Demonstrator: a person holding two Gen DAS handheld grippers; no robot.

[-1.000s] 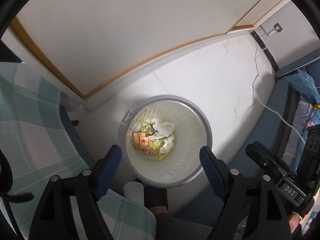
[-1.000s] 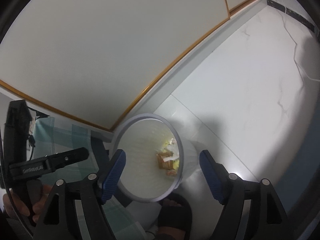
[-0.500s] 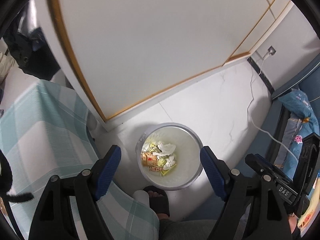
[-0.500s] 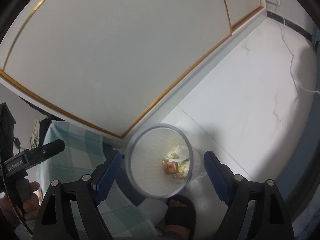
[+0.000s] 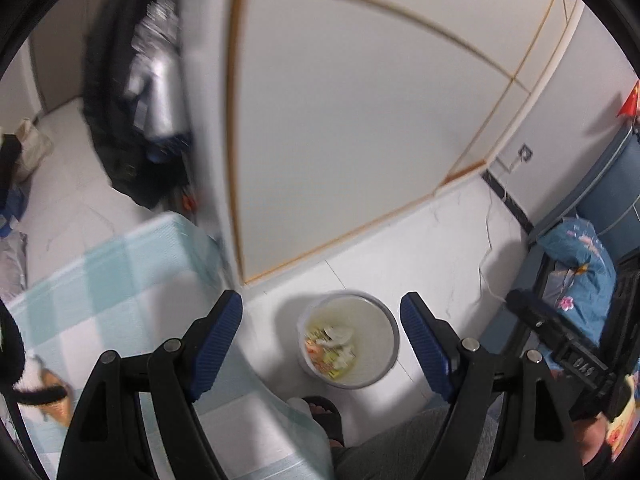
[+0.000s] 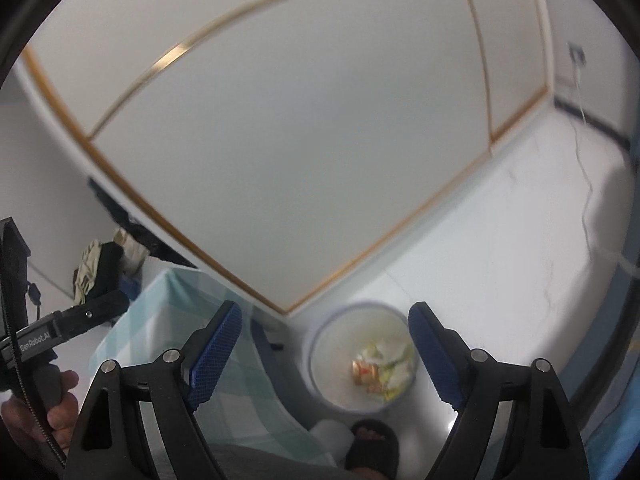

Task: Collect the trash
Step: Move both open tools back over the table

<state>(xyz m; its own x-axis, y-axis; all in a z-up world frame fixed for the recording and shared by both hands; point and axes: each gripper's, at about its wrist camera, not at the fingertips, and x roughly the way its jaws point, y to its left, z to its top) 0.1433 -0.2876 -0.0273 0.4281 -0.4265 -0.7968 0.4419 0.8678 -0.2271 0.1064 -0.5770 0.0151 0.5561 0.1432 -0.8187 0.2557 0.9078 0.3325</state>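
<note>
A white panelled wall [image 5: 360,120] with thin gold trim fills most of both views, meeting a white marble-look floor [image 5: 432,248]. A table under a pale green checked cloth [image 5: 100,280] stands at the left. On the floor just beside the table corner sits a round white bin [image 5: 384,360], and the trash [image 5: 330,346], crumpled wrappers and tissue, lies in its bottom. A foot in a dark slipper [image 6: 374,450] stands close to the bin. The left tool [image 5: 322,344] hangs well above the bin, released, nothing between its blue pads. The right tool [image 6: 324,354] is likewise spread wide and empty above the bin.
</note>
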